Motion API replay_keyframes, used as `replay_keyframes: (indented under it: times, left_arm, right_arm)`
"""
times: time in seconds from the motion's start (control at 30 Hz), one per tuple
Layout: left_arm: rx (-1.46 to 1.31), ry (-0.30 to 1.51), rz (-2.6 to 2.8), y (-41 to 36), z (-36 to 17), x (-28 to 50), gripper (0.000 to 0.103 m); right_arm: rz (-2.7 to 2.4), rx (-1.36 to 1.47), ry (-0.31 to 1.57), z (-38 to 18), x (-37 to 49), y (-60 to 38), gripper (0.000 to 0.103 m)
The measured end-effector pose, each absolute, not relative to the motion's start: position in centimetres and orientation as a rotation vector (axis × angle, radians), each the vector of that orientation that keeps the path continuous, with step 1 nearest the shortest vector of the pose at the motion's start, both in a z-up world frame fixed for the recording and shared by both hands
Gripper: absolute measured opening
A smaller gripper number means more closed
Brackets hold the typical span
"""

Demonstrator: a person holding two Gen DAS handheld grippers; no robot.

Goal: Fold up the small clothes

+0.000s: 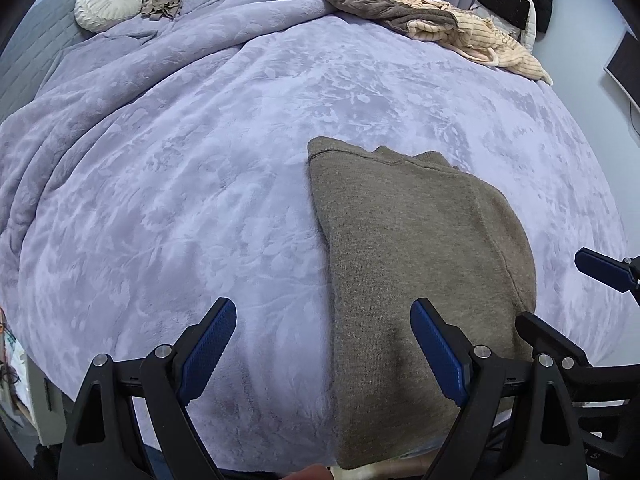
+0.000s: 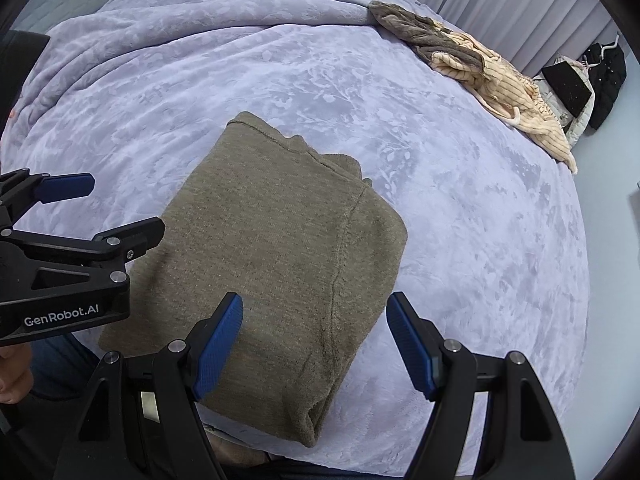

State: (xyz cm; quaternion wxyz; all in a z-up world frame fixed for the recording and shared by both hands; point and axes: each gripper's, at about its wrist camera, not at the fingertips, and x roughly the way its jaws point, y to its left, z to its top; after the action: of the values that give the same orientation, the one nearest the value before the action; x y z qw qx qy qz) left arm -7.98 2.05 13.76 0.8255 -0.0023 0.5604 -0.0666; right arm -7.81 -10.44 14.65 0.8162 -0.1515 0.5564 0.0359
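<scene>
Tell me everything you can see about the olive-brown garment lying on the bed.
The olive-brown garment is a soft, fine-knit piece, folded into a rough rectangle with stitched seams and a hemmed edge showing. It lies flat on the lavender blanket, near the bed's front edge. Nothing grips it: both open tongs hover above it.

Below the left gripper [image 1: 324,312] lay a plush, faintly sheened blanket [image 1: 180,200]. Between the right gripper [image 2: 316,308] fingers lay a matt, coarse knit garment [image 2: 280,240]. Its pads [image 2: 218,344] were ribbed blue rubber on matt black plastic.

Home bedroom: blanketed bed [image 1: 200,160], curtains [image 2: 540,20]
</scene>
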Motion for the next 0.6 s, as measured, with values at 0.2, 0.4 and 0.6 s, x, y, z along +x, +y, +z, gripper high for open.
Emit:
replay_keyframes:
  times: [0.2, 0.4, 0.6]
  left_arm:
    - [-0.018, 1.19, -0.147, 2.46, 13.76, -8.09, 0.09]
    - [-0.021, 1.19, -0.146, 2.6, 13.84, -8.2, 0.09]
    - [-0.012, 1.193, -0.139, 2.53, 13.85, -8.33, 0.09]
  right_arm:
    - [0.079, -0.341, 1.185, 14.68, -8.03, -9.72, 0.077]
    - [0.081, -0.344, 1.177, 14.99, -8.2, -9.57, 0.077]
    - [0.086, -0.337, 1.17, 15.13, -8.25, -9.72, 0.077]
